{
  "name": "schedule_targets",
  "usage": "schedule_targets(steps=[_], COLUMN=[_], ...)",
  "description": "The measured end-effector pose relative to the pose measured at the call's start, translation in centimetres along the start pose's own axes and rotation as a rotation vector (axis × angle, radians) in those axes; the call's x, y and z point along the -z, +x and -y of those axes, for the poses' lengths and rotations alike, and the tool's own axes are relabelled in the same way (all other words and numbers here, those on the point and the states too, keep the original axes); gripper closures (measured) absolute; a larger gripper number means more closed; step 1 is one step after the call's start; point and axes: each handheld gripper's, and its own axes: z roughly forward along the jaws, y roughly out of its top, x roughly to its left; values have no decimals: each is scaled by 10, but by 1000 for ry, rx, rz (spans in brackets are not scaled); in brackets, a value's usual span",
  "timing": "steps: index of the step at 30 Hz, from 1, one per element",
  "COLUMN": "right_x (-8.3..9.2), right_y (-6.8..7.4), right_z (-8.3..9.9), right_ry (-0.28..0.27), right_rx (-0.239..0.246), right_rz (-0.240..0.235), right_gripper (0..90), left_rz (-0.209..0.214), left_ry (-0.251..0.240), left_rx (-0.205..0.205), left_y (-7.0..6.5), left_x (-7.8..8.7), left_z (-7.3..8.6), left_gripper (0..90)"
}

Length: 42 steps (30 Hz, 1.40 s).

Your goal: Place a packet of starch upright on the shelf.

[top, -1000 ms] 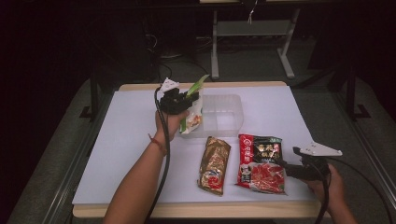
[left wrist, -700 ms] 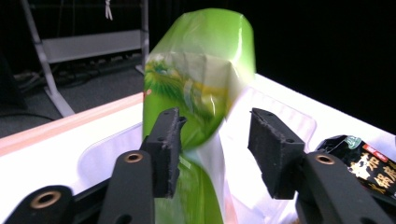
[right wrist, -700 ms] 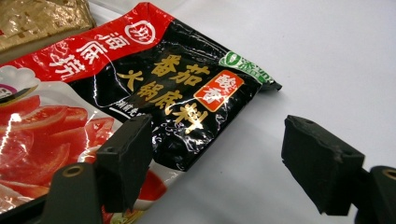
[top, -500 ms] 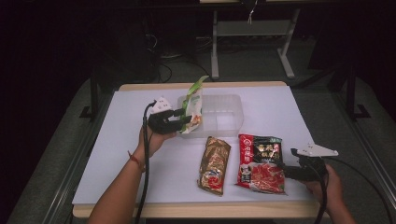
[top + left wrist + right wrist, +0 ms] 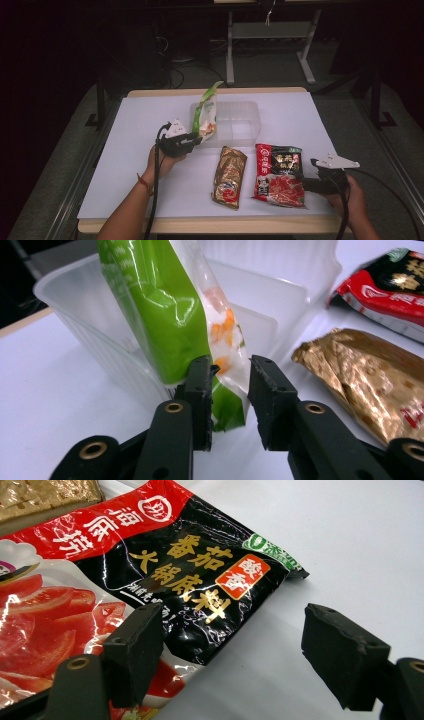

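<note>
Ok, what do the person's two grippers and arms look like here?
Both grippers are black. The left gripper has blocky jaws on arms with brass-coloured rivets; seen from above, it carries a pale plate and trails a black cable along a bare forearm with a red wristband. The right gripper has chunky, scuffed black pads; from above, a grey three-cornered plate tops it and a black cable trails off. No sleeves show.

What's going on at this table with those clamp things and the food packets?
A person holds a two-jaw gripper in each hand. The left gripper has a green and clear plastic snack pouch between its jaws, which have just been closing, with the pouch standing upright in the clear plastic tub. The right gripper is open beside the red and black sauce packet. A gold foil packet lies flat on the white table.
</note>
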Motion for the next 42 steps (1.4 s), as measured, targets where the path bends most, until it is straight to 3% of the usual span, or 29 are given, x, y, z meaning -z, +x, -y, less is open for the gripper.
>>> schedule_targets(steps=[5,17,21,23,25,26,32,34,36,37,41,42], right_x=[1,16,18,19,19,20,19,19,19,18,17,17], right_y=[2,-1,1,1,1,1,1,1,1,2,3,3], right_z=[1,12,13,13,14,14,13,12,11,10,8,8], right_ry=[3,-3,-3,-5,-6,-5,-8,-11,-15,-18,-19,-18], right_rx=[5,-15,-18,-18,-16,-15,-8,-5,-2,0,5,7], right_rz=[5,45,52,54,58,58,54,52,51,49,47,46], right_gripper=[244,244,244,244,244,244,244,244,244,244,244,244], left_rz=[-23,-32,-42,-75,-43,-45,-17,-7,32,36,83,112], left_ry=[5,14,73,103,76,77,38,22,6,-4,-38,-43], left_rx=[-29,-21,-46,-71,-26,-29,-10,-1,10,13,37,43], left_y=[1,8,9,8,10,10,8,7,6,5,1,-1], left_x=[-3,-19,-31,-36,-37,-37,-29,-25,-19,-17,-5,-3], left_z=[-3,-7,-3,-2,-1,-1,-5,-6,-7,-8,-10,-10], left_gripper=[772,861,894,894,898,897,776,697,689,619,539,511])
